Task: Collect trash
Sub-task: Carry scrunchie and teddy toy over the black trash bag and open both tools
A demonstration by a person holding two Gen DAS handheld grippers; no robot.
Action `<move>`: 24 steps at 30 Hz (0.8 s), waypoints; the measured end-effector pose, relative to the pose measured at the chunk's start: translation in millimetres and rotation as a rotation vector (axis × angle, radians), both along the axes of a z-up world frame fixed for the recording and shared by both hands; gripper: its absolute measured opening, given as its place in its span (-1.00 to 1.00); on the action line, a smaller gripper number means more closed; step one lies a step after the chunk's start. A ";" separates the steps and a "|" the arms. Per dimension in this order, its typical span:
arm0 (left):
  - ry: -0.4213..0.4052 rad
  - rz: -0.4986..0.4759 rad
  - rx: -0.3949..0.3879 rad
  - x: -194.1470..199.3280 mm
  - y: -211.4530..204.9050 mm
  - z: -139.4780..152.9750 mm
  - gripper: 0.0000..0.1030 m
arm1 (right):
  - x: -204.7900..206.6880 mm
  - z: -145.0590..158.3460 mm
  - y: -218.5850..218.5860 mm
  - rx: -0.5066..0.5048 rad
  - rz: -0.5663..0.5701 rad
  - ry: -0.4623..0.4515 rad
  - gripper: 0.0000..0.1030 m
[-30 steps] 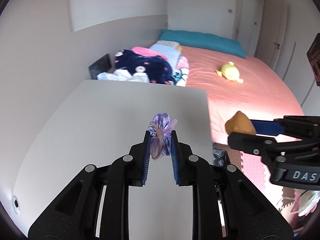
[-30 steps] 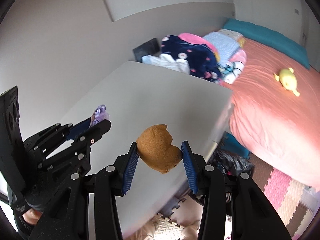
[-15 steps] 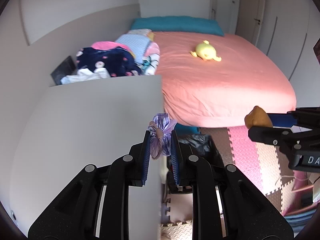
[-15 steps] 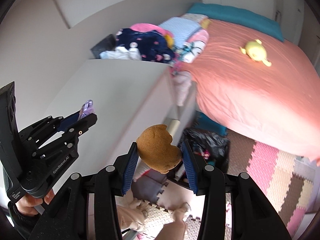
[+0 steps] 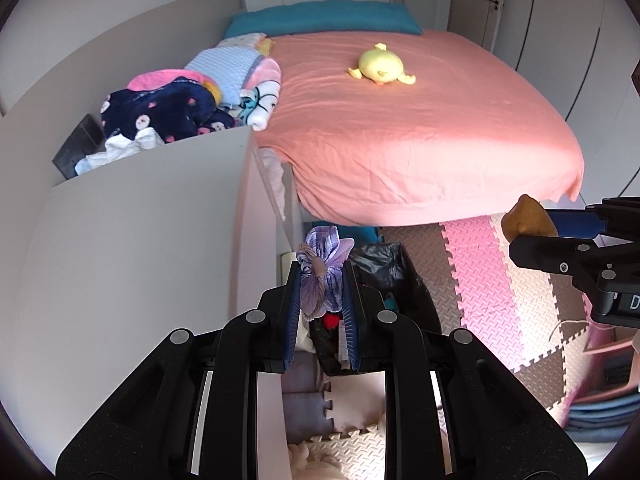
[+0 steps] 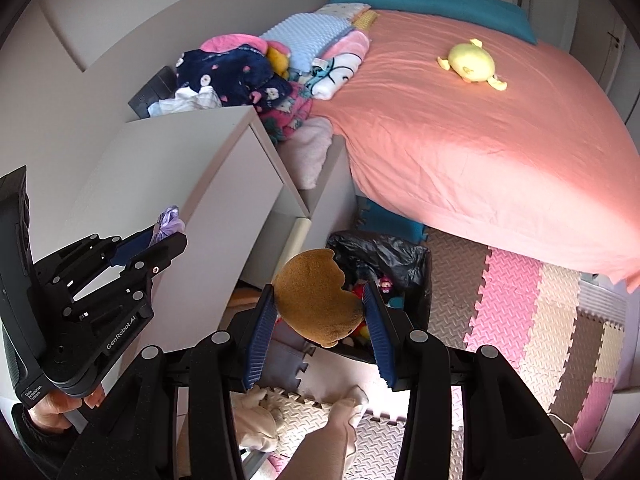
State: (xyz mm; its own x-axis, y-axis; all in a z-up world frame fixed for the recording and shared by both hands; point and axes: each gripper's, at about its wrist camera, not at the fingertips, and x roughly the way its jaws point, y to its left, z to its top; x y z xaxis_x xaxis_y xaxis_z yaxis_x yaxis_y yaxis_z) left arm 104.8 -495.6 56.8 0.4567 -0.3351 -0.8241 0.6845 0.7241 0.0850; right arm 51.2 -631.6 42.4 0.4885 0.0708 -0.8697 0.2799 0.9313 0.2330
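Observation:
My left gripper [image 5: 320, 276] is shut on a crumpled purple-and-white wrapper [image 5: 322, 276], also seen as a purple tuft [image 6: 168, 222] in the right wrist view. My right gripper [image 6: 320, 312] is shut on a round brown lump [image 6: 318, 300], which shows at the right edge [image 5: 528, 220] of the left wrist view. Both hang over a bin lined with a black bag [image 5: 394, 270] [image 6: 384, 254] on the floor between the white cabinet and the bed. Colourful scraps lie inside the bin.
A white cabinet [image 5: 132, 248] stands at left, with piled clothes [image 5: 168, 116] behind it. The pink bed [image 5: 420, 128] carries a yellow plush toy [image 5: 380, 66]. Pink and beige foam mats [image 6: 516, 320] cover the floor. A person's legs and feet [image 6: 340, 424] show below the right gripper.
Both grippers swung right off the cabinet top and sank toward the floor. The black-lined bin has come into view beneath them. Each still holds its item.

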 end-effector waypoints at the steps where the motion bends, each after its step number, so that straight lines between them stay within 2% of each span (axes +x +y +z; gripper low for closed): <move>1: 0.005 0.000 0.004 1.0 -2.0 -2.6 -0.61 | 1.4 -3.4 -1.4 0.001 0.000 0.007 -0.11; 8: 0.032 0.004 0.038 13.6 -9.8 -19.3 -0.61 | 15.5 -21.9 -7.5 0.014 -0.006 0.054 -0.11; 9: 0.042 0.003 0.049 16.6 -11.1 -22.3 -0.57 | 19.3 -25.1 -9.0 0.012 -0.014 0.071 -0.05; 10: 0.057 0.002 0.068 18.7 -13.4 -25.7 -0.07 | 23.1 -29.1 -10.5 0.007 -0.025 0.095 0.07; 11: 0.063 0.006 0.095 21.7 -15.5 -28.7 0.37 | 26.0 -32.4 -14.5 0.000 -0.049 0.117 0.40; 12: 0.033 0.024 0.117 22.3 -15.8 -28.4 0.86 | 27.3 -33.4 -17.1 -0.001 -0.065 0.118 0.50; 15: -0.032 0.033 0.121 22.0 -11.9 -22.9 0.88 | 29.0 -35.1 -21.4 0.015 -0.082 0.110 0.50; 24: -0.020 0.073 0.082 27.9 10.1 -12.5 0.88 | 27.0 -33.6 -9.1 0.011 -0.061 0.113 0.50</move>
State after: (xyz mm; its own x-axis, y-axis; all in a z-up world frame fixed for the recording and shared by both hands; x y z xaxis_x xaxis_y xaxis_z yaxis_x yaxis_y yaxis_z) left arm 132.7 -485.5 44.3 0.4942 -0.2325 -0.8377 0.6280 0.7618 0.1591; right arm 78.2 -640.7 8.8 0.3911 0.0542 -0.9187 0.3607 0.9094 0.2073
